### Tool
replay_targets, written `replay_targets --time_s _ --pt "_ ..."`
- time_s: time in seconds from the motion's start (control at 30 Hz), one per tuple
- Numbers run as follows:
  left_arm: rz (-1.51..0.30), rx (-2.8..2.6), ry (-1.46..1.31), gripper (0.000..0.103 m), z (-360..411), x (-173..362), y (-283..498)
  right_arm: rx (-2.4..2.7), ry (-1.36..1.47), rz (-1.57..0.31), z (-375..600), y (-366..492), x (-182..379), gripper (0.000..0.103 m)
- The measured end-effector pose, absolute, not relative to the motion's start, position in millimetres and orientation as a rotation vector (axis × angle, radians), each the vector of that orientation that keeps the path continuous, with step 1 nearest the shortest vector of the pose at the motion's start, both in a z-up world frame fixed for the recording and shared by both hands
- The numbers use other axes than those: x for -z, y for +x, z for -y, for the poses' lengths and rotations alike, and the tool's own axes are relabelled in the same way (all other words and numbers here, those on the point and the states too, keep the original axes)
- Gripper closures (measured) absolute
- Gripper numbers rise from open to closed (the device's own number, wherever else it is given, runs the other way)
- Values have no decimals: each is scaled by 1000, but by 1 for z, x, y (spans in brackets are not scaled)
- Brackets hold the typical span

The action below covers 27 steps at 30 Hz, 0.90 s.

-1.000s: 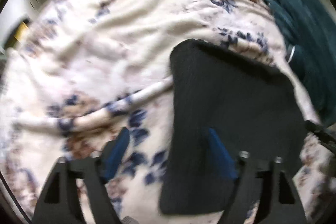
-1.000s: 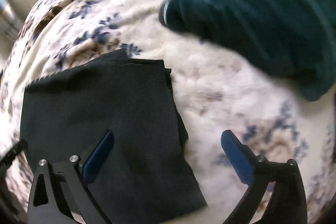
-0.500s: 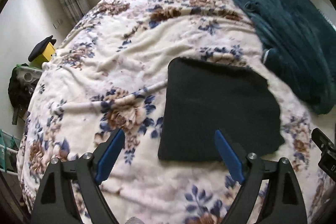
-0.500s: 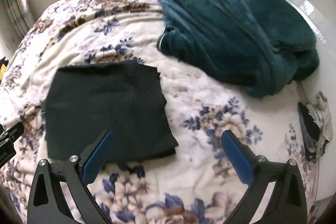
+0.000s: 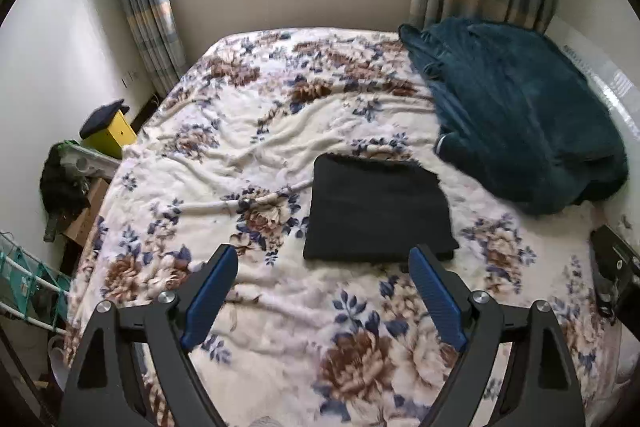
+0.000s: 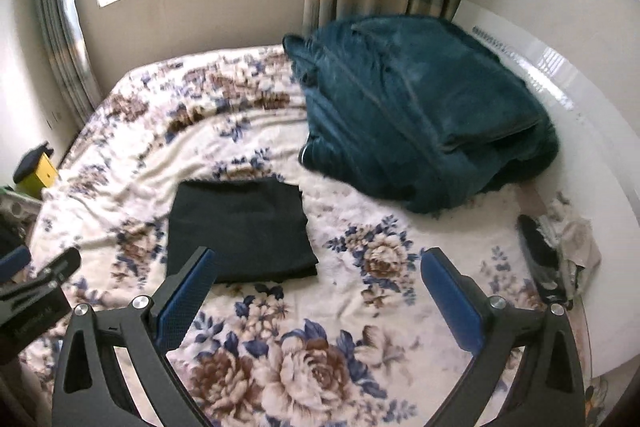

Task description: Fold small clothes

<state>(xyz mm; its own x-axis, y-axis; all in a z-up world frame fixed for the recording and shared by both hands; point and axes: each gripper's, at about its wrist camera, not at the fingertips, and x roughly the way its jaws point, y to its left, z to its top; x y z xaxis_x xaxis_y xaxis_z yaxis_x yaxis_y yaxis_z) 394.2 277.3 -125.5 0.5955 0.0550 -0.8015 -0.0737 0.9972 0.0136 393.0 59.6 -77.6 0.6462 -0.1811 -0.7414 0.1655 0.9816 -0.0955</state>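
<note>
1. The left gripper point(image 5: 322, 267) is hanging above the floral bedspread point(image 5: 280, 131) with its jaws spread wide and nothing between them; it is gripping nothing.
2. The right gripper point(image 6: 318, 269) is likewise standing released and empty, its blue pads well apart.
3. The black garment point(image 5: 378, 213) is lying flat as a neat folded rectangle, just ahead of the left gripper's right finger and, in the right wrist view, ahead of the right gripper's left finger point(image 6: 188, 287). Neither tool is touching it.
4. Judging by the tidy shape, this piece is looking finished, and the task is probably heading toward another item.
5. The teal blanket point(image 6: 416, 115) is sitting in a heap ahead and to the right of both tools, near the garment's far corner.
6. Risks from here:
   - The plush bedspread is lying wrinkled, so a low sweep could be catching its pile and dragging the garment out of square.
   - Lifting the folded piece by one edge could be letting the layers slide apart.
   - Reaching toward the dark items point(image 6: 540, 255) far right could be snagging the blanket.
</note>
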Motion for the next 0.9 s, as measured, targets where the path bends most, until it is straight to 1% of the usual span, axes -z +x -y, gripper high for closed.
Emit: replay_targets --time_s 0.17,0.33,0.47,0.6,0.63,0.7,0.73,0.9 --pt "-877 -70 -16 16 -271 70 347 176 -20 -785 -55 329 12 0" --pt "-829 -71 -24 16 -264 21 304 150 -1 -746 -48 277 -39 0" --pt "-796 -71 -34 16 -259 -8 277 132 5 -720 -44 239 -73 0" --pt "-768 -72 -28 16 -255 -24 257 115 -26 -685 -46 205 -101 0" --pt "-764 -72 -24 15 -253 -28 254 114 -33 -679 -47 201 -105 0" --pt "-761 -72 -23 1 -252 -30 248 110 -54 -660 -48 190 -115 0" --pt "-755 -75 -25 0 -251 -32 244 107 -59 -657 -48 188 -117 0" --pt "-741 -88 -33 0 -253 -38 233 95 -71 -649 -47 177 -129 0"
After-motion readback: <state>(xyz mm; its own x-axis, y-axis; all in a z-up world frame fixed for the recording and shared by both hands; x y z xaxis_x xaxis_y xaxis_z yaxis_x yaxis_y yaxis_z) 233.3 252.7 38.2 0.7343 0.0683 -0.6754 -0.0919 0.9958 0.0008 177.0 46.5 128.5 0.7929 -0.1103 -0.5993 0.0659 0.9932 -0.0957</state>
